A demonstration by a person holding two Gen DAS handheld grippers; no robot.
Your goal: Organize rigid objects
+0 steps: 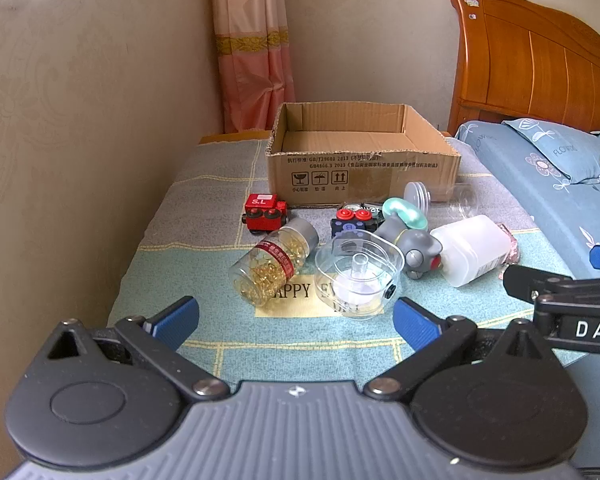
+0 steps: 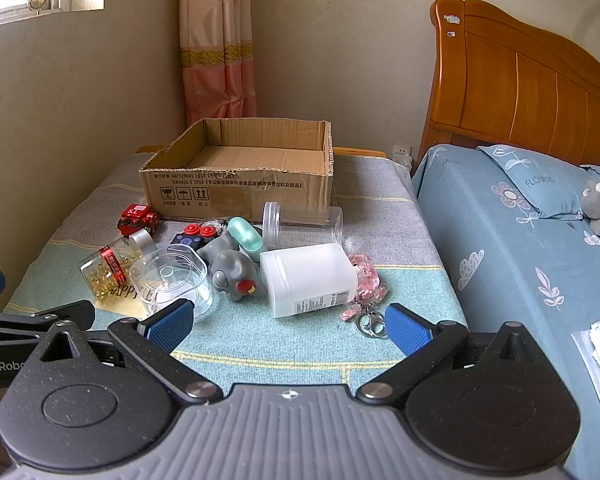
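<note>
Right now both tools hang above the near edge of a cloth-covered table point(image 2: 380, 208), and neither touches anything. The left gripper point(image 1: 296, 322) has its blue pads spread wide with nothing between them; the right gripper point(image 2: 288, 326) is spread just as wide and equally empty. An arm of the right tool reaches into the left view with the letters "DAS" on it, and the left tool's arm shows "GenRobo" in the right view.

Toward the far side of the table sits an open cardboard box point(image 1: 360, 172), empty as far as can be seen. Its front wall carries printed Chinese text with "GB/T29601 2013" and "GB4806.9 2023", plus three handling symbols.

In front of the box the loose things lie close together. A red toy train point(image 1: 262, 214) marked "S.L" stands at the left. Near it a clear jar of gold pins point(image 1: 272, 266) lies on its side, with a red label too small to read. A clear plastic tub point(image 1: 358, 274) sits just beside the jar, over the cloth's words "HAPPY". A grey toy point(image 1: 414, 250) touches a white bottle point(image 2: 308, 280) lying flat, its small label unreadable. A pink keychain point(image 2: 364, 284) lies beside the bottle. A bed's pillow point(image 2: 540, 180) reads "FLOWERS".
</note>
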